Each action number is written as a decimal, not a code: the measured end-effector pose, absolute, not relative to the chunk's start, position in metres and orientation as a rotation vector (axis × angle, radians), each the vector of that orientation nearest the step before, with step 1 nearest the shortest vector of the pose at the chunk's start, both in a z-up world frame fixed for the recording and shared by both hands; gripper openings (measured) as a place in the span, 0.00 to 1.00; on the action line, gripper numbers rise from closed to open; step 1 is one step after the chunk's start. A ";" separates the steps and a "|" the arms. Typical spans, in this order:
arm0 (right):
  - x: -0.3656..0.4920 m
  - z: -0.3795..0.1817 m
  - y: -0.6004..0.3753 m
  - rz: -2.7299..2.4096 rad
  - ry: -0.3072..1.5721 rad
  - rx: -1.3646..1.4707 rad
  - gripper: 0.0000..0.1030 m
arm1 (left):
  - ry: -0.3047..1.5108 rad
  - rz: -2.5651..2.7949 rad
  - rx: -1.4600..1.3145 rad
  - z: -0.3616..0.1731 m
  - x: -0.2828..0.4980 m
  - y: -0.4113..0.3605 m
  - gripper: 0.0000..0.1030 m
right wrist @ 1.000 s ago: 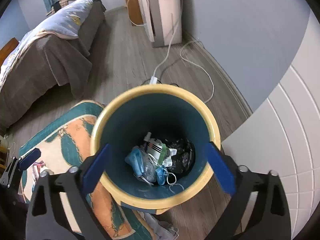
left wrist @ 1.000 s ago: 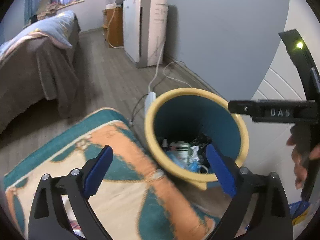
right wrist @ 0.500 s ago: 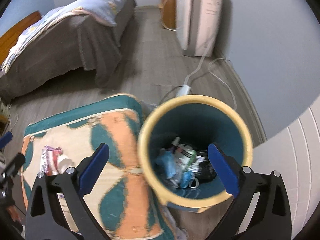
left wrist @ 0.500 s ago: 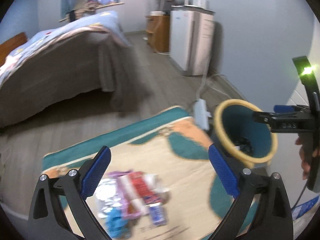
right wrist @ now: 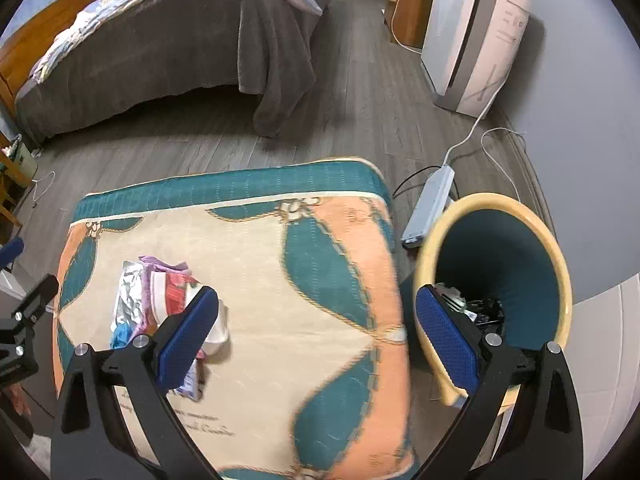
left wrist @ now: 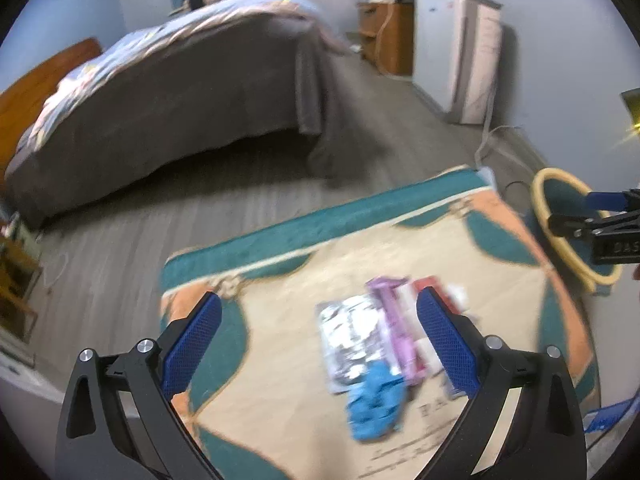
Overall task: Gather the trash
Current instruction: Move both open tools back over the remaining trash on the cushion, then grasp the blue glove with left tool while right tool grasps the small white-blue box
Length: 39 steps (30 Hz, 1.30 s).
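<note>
A heap of trash lies on the patterned rug (left wrist: 280, 320): a silver foil wrapper (left wrist: 350, 340), a purple packet (left wrist: 394, 328), a red-and-white packet (left wrist: 430, 286) and a crumpled blue piece (left wrist: 376, 400). My left gripper (left wrist: 318, 346) hovers open above the heap, nothing between its pads. My right gripper (right wrist: 318, 336) is open and empty over the rug, between the trash heap (right wrist: 160, 300) and the bin. The yellow-rimmed teal bin (right wrist: 500, 264) stands right of the rug with trash inside. In the left wrist view the bin (left wrist: 560, 216) is at far right behind the right gripper's body.
A bed with a grey cover (right wrist: 160, 40) fills the far left. A white appliance (right wrist: 472, 40) stands by the wall, with a power strip (right wrist: 430, 204) and cords on the wooden floor beside the bin. A wooden cabinet (right wrist: 408, 12) is behind it.
Both grippers have swung left, away from the bin and over the rug. The trash heap has come into view under the left gripper. Both stay open.
</note>
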State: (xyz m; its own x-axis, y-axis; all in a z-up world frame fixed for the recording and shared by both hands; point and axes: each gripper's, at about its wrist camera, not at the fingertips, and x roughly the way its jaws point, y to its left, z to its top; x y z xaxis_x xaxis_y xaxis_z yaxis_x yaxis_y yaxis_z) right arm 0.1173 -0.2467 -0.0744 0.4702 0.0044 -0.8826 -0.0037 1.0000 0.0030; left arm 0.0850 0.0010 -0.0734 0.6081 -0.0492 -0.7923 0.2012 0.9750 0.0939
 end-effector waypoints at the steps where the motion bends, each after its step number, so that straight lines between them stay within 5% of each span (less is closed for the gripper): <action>1: 0.119 -0.076 -0.242 0.003 1.085 0.006 0.94 | 0.921 -0.137 0.171 -0.078 0.087 0.006 0.94; 26: 0.102 -0.119 -0.183 0.042 1.225 0.031 0.93 | 1.076 -0.311 0.170 -0.126 0.070 0.030 0.94; 32: 0.083 -0.140 -0.180 0.066 1.294 0.105 0.76 | 1.094 -0.367 0.322 -0.138 0.055 0.012 0.94; 37: 0.083 -0.148 -0.171 0.101 1.313 0.053 0.47 | 1.127 -0.383 0.358 -0.148 0.053 0.006 0.93; 39: 0.084 -0.153 -0.169 0.129 1.332 0.061 0.44 | 1.134 -0.402 0.359 -0.151 0.053 0.004 0.92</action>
State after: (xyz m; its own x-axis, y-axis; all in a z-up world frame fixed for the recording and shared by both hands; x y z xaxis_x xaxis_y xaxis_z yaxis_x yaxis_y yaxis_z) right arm 0.0843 -0.1688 -0.1533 0.2307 0.1291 -0.9644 -0.0590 0.9912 0.1185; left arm 0.0527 0.0035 -0.1510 0.3669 -0.1259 -0.9217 0.4825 0.8729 0.0729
